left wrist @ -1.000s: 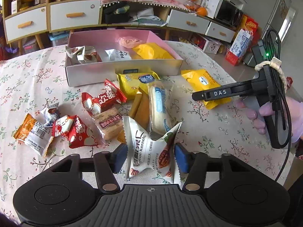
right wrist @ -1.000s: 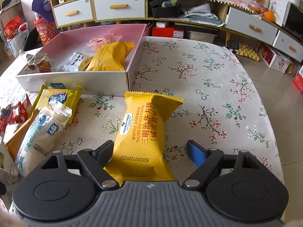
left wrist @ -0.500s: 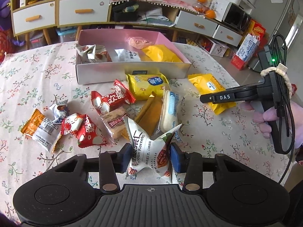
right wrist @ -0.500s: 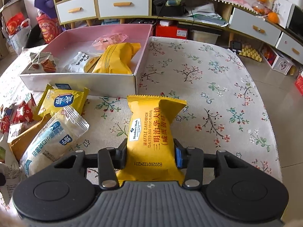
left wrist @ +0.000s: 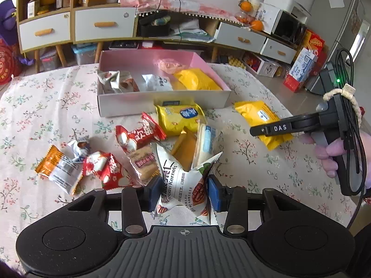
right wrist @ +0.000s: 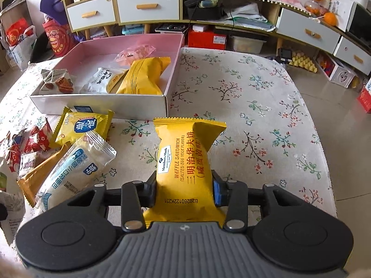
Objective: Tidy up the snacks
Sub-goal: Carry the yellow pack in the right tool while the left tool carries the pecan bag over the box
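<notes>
My left gripper [left wrist: 183, 193] is shut on a white pecan kernels packet [left wrist: 185, 180] and holds it above the floral tablecloth. My right gripper [right wrist: 184, 191] is shut on a yellow waffle sandwich packet [right wrist: 185, 159], lifted off the cloth; it also shows in the left wrist view [left wrist: 262, 120]. The pink-lined box [left wrist: 162, 103] stands at the table's far side and holds several snacks, among them a yellow packet [right wrist: 143, 76]. It stands ahead and left of my right gripper [right wrist: 104, 103].
Loose snacks lie in front of the box: a yellow blue-label packet [left wrist: 179, 119], red packets [left wrist: 139, 135], a long white-blue packet [right wrist: 76, 164], an orange-and-silver packet [left wrist: 58, 168]. Cabinets and drawers [left wrist: 104, 24] stand behind the table. The table edge drops off at right [right wrist: 324, 162].
Both grippers have closed on their packets, the left on the pecan packet and the right on the yellow waffle packet, and have lifted them slightly off the cloth.
</notes>
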A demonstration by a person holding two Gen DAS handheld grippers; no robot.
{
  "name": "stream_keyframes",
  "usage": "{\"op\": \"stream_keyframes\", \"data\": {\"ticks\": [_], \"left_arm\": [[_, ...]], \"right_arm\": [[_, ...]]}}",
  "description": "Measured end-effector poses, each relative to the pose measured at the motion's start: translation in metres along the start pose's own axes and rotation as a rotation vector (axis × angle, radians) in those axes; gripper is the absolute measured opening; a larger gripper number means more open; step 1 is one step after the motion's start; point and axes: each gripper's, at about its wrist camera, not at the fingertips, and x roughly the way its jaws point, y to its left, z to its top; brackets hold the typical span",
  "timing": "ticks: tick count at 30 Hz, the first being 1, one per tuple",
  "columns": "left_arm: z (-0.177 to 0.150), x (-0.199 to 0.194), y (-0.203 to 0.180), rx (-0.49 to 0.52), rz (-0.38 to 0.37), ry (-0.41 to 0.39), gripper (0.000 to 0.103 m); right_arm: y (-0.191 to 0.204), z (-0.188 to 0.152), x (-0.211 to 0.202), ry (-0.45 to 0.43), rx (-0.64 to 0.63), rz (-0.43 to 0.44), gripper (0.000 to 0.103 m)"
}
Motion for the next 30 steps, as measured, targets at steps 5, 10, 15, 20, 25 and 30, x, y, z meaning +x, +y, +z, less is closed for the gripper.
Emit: {"op": "stream_keyframes", "data": {"ticks": [5, 10, 15, 20, 25, 30], "left_arm": [[0.004, -0.003, 0.006, -0.021, 0.015, -0.012, 0.040], [0.012, -0.007, 0.005, -0.027, 0.029, -0.042, 0.040], [0.023, -0.008, 0.003, -0.043, 0.037, -0.073, 0.040], [0.036, -0.008, 0.002, -0.076, 0.046, -0.107, 0.040], [0.049, -0.005, 0.004, -0.109, 0.057, -0.136, 0.040], [0.062, 0.001, 0.013, -0.159, 0.066, -0.152, 0.040]], "right_arm": [[0.000, 0.003, -0.004, 0.001, 0.017, 0.002, 0.039], [0.005, 0.007, -0.012, -0.016, 0.031, 0.028, 0.039], [0.014, 0.014, -0.020, -0.039, 0.039, 0.059, 0.039], [0.024, 0.021, -0.028, -0.058, 0.051, 0.096, 0.039], [0.036, 0.029, -0.035, -0.078, 0.068, 0.126, 0.039], [0.044, 0.037, -0.039, -0.090, 0.111, 0.156, 0.039]]}}
